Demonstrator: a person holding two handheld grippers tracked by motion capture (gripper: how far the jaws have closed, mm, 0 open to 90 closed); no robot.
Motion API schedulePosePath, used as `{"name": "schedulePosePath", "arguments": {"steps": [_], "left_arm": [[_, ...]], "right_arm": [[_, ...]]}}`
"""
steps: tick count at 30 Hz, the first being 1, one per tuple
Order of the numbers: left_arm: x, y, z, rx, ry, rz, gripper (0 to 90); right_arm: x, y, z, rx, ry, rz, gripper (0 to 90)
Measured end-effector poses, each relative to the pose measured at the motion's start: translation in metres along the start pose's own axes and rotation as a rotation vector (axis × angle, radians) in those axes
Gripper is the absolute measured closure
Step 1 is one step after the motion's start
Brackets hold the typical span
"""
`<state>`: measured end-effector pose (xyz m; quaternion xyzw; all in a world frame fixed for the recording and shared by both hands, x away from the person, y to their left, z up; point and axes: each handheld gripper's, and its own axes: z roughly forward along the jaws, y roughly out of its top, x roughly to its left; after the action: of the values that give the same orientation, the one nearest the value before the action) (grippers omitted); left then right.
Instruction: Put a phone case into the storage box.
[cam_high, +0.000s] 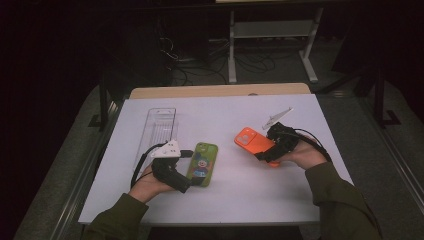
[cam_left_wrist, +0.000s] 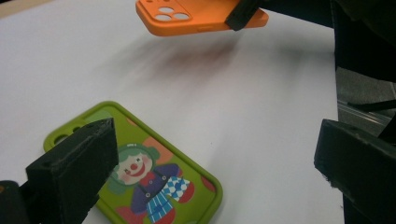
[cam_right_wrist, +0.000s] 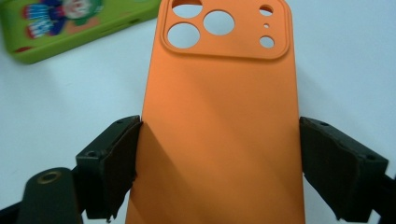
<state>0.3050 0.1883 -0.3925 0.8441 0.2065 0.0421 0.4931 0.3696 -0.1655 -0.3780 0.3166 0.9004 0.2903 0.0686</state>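
The white-topped bench is the biggest thing here, with a wooden strip along its far edge and wide bare stretches along the near edge and the far right corner. A clear plastic tray lies left of centre toward the far side, well apart from the left edge.

The green phone case with a clown picture lies flat, near the middle, its long sides free on the right. The left claw hangs just over its near-left part, jaws spread wide with nothing between them; in the left gripper view one jaw stands over the case's rim.

The orange phone case is right of centre, raised off the bench and casting a shadow beneath. The right claw grips it across its two long edges, camera cut-outs pointing away from the hand.

A small white piece lies beyond, near the far right.
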Motion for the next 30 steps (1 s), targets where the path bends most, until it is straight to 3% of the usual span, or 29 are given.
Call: {"name": "schedulePosePath", "arguments": {"steps": [9, 18, 25, 30], "left_arm": [[0.002, 0.020, 0.000, 0.029, -0.025, 0.029, 0.0], [0.007, 0.046, 0.005, 0.056, -0.040, 0.110, 0.0], [0.010, 0.067, 0.015, 0.095, -0.078, 0.189, 0.0], [0.014, 0.077, 0.024, 0.112, -0.113, 0.220, 0.0]], "right_arm": [[0.006, 0.001, -0.009, -0.015, 0.076, -0.127, 15.2], [0.011, 0.003, -0.008, -0.010, 0.148, -0.196, 15.2], [0.019, 0.007, -0.003, -0.004, 0.190, -0.256, 15.2], [0.024, 0.010, 0.002, 0.006, 0.220, -0.298, 15.2]]}}
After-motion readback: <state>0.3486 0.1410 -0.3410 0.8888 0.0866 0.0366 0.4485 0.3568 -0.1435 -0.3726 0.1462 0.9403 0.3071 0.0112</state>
